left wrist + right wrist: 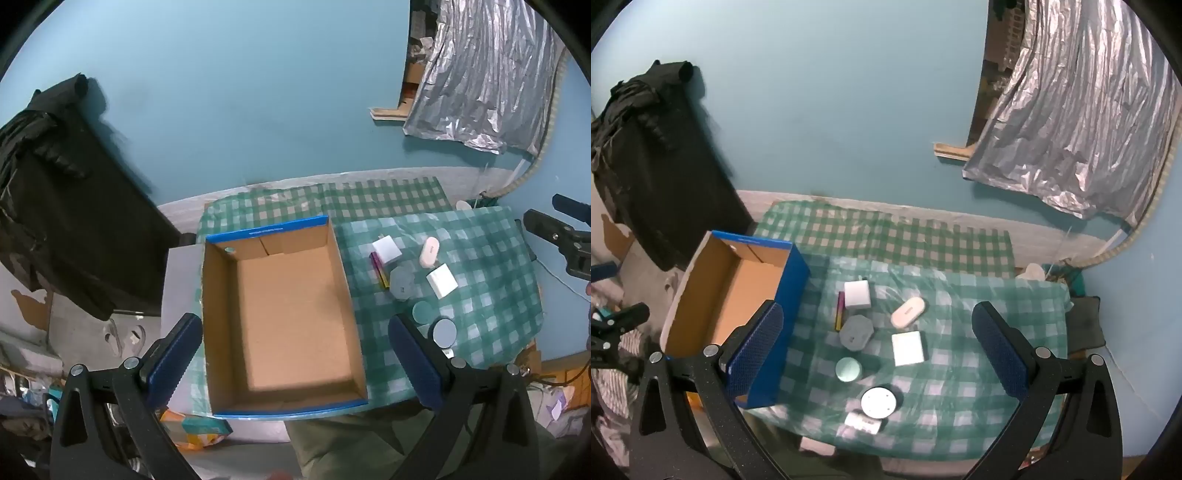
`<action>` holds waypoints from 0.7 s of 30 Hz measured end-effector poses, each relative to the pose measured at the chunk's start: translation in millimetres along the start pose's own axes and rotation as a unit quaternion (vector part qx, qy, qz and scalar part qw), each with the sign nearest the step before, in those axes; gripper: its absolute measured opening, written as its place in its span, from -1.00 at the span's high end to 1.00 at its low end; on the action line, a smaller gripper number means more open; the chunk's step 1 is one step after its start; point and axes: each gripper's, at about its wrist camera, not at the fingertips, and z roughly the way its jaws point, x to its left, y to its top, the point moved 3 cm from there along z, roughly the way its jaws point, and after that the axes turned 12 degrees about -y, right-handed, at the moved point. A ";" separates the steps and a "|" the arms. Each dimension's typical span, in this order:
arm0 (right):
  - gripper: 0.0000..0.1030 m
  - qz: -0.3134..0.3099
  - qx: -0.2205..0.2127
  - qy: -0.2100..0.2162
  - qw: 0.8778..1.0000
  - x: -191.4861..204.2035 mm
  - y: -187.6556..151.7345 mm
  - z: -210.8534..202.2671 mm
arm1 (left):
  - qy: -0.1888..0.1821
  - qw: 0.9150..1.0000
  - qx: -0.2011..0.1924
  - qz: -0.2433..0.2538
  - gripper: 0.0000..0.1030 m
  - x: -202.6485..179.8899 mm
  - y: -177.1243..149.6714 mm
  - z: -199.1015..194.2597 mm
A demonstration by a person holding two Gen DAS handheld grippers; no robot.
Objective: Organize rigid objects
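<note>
Left wrist view: you are holding the left gripper (pixel 295 363) spread wide, gripping nothing, above the empty cardboard box (pixel 284 314). Right gripper (pixel 877 354) is likewise hovering wide, empty, over 7 small objects including a white square case (pixel 909 348) on the checkered cloth (pixel 979 295).

- I see a green-and-white checked cloth (pixel 960 376).
- The box (pixel 790 291) at my ten o'clock is blue outside, brown inside.
- White square blocks (pixel 909 348), a grey hexagon (pixel 856 331), a mint-topped puck (pixel 847 370).
- Both grippers' pads (pixel 755 354) are blue; the wall (pixel 831 110) is teal.

Black-framed left claw (pixel 295 363) and right claw (pixel 877 349) — ribbed blue pads, silver screws.
</note>
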 end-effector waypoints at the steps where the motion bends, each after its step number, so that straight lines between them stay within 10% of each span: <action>1: -0.97 0.002 0.003 0.008 1.000 0.1 -0.2 -0.2 | 0.000 1.000 -0.001 -0.002 -0.97 0.3 -0.1 -0.3; 21: -0.97 0.004 0.013 0.009 1.000 -1.3 -0.2 2.9 | 0.018 1.000 0.002 0.011 -0.97 -2.0 -2.0 -0.7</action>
